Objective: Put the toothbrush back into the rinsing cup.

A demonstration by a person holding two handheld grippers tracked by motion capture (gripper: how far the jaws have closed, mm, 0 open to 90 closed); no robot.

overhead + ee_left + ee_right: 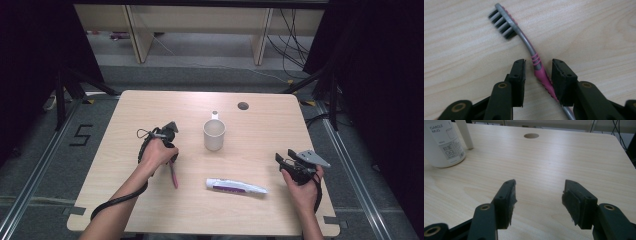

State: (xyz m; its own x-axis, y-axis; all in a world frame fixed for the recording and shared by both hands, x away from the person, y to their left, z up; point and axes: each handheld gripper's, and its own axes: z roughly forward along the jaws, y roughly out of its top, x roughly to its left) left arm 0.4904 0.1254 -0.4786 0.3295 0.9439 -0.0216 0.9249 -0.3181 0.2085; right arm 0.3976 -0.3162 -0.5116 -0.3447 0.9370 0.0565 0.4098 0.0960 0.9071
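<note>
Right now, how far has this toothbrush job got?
Early. Nothing is moved yet: the toothbrush lies flat on the table, and the mug looks empty. In hand: the left claw straddles its pink handle, not yet clamped. Gripping and lifting remain. The right claw is open, idle.

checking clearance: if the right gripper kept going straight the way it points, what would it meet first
Probably nothing: ahead of the right gripper lies bare table. The mug stands off to one side.
</note>
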